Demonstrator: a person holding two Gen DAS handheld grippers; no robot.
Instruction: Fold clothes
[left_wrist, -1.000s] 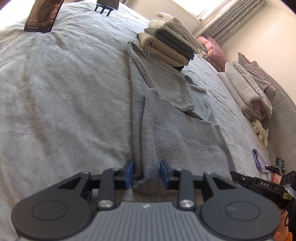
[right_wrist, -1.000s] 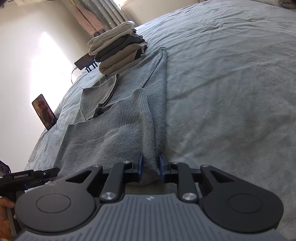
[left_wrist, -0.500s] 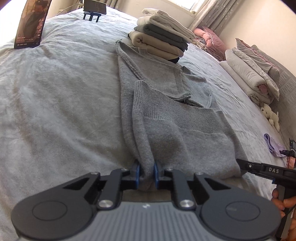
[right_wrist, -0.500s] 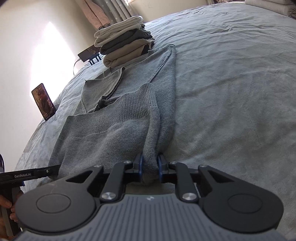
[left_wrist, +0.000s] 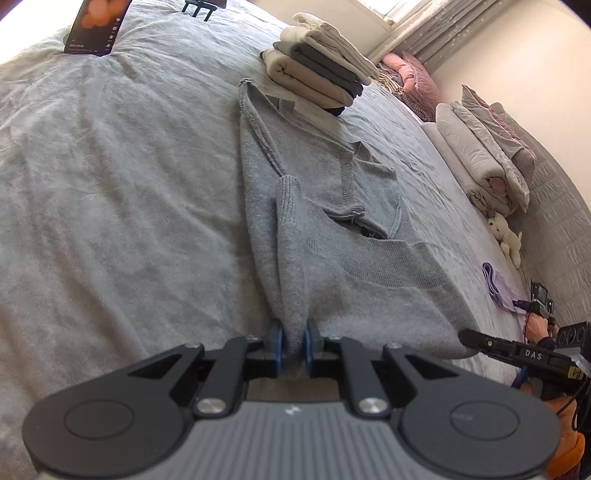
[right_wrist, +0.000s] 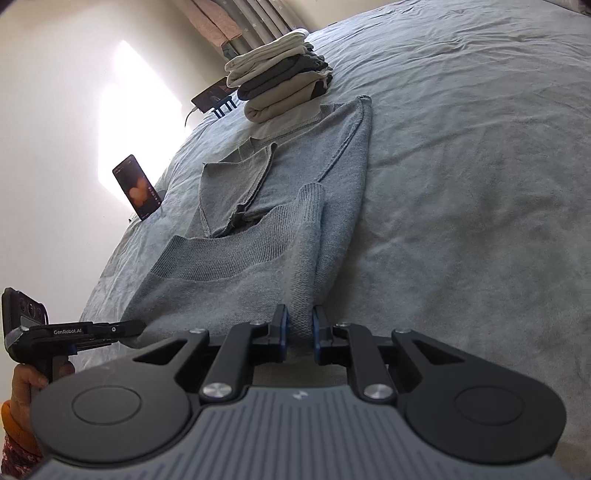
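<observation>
- A wide bed (left_wrist: 110, 184), covered in a soft, lightly creased grey spread, fills both wrist views; broad bare stretches of it lie open to the outer side of each gripper, left of the left one and right of the right one.
- A grey knit sweater (left_wrist: 332, 206) lies spread flat straight ahead of both grippers, its ribbed hem folded up across the body and its near edge gathered into two raised ridges.
- A stack of folded clothes (left_wrist: 317, 74), cream, charcoal and beige, stands just past the sweater's far end, its lowest piece meeting the collar.
- Rolled pale quilts (left_wrist: 480, 155) line the bed's far right edge in the left wrist view, well apart from the sweater, beside a brick-pattern wall.
- The left gripper (left_wrist: 291, 345), black with blue pads, has just been closing and now pinches the sweater's near left corner, knit bunched between its pads.
- The right gripper (right_wrist: 298, 330) has likewise just been closing and nips the near right corner; a thick fold of knit fills its narrow gap.
- A lit phone (right_wrist: 137, 186) stands propped near the bed's left edge, far ahead and left of the right gripper.
</observation>
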